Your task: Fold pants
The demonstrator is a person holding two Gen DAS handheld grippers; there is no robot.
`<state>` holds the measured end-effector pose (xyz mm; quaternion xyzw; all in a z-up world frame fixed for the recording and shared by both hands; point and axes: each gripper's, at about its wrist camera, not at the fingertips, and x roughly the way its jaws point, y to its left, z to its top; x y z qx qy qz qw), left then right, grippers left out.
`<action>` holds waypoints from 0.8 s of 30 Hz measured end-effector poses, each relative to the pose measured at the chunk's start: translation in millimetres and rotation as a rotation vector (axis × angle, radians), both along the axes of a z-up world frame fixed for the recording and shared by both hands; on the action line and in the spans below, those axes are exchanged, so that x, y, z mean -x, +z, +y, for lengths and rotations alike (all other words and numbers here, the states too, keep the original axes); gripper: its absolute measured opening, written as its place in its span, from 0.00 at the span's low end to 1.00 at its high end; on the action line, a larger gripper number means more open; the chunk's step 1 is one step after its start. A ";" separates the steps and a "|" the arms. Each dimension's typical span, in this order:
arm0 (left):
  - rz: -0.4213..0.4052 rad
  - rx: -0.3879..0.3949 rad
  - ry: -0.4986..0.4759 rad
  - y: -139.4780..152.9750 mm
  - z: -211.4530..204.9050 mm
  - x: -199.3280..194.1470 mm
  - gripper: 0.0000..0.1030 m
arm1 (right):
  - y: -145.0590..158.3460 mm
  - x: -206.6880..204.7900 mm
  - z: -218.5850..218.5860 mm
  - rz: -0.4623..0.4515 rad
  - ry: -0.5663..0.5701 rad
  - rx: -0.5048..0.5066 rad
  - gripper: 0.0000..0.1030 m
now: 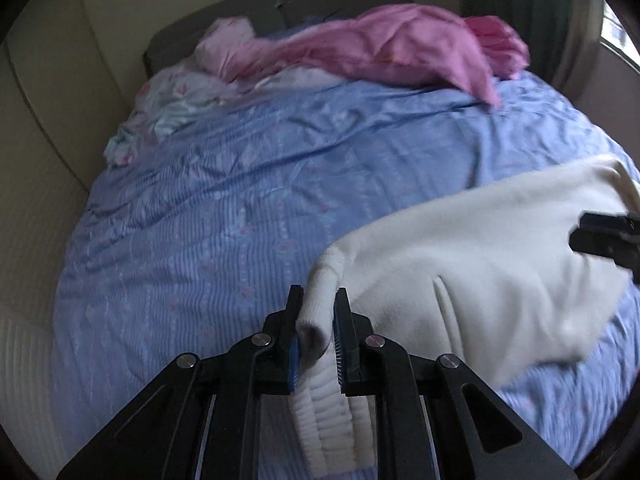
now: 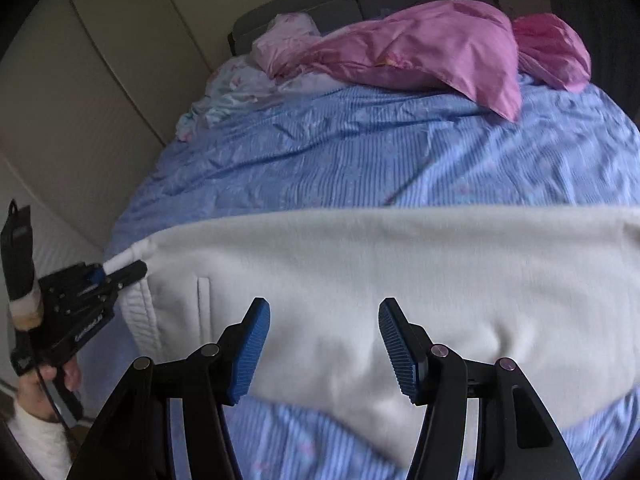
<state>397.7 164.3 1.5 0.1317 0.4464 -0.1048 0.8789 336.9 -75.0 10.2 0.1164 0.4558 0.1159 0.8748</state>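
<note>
1. Nearest to me, the left gripper has its jaws pinched onto the ribbed waistband of the white pants; the thick elastic band bunches up between the blue pads and hangs down below them.
2. The right gripper hovers over the middle of the pants with its jaws spread wide, blue ribbed pads apart and holding nothing.
3. The pants are cream-white, soft and fleecy looking, with no print. They lie stretched as a broad band across the near part of the bed, running from the waistband at the left to the far right edge of view.
4. A narrow vertical pocket slit shows near the waistband end. The lower edge of the fabric sags in a curve near the right gripper, and the cloth there has a few shallow dimples.
5. From the right wrist view, the left gripper grips the top left corner of the waistband, and the person's hand in a white sleeve holds its handle.
6. Under the pants is a blue striped bedsheet, wrinkled all over.
7. Farther off lies a pink blanket, crumpled across the far side, with a pale floral cloth heaped to its left.
8. Farthest are dark grey pillows against the cream wall.
</note>
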 end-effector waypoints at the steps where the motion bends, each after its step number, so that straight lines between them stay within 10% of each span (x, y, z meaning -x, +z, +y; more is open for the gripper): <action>1: 0.002 0.003 0.010 -2.5 0.7 -6.5 0.15 | -4.7 -9.2 3.8 0.005 0.002 0.009 0.57; 12: 0.087 -0.029 0.116 -57.4 6.6 -74.8 0.30 | -55.0 -68.0 31.9 0.044 0.036 0.063 0.57; 16: -0.028 -0.147 0.254 -48.1 19.0 -71.0 0.46 | -66.9 -72.8 45.1 0.070 0.055 0.067 0.57; 19: -0.079 -0.048 0.274 -21.7 42.4 -51.2 0.68 | -67.0 -69.7 53.0 0.073 0.077 0.056 0.57; 24: -0.099 0.128 0.154 -2.5 65.3 22.4 0.71 | -45.9 -43.8 66.7 -0.011 0.130 0.069 0.58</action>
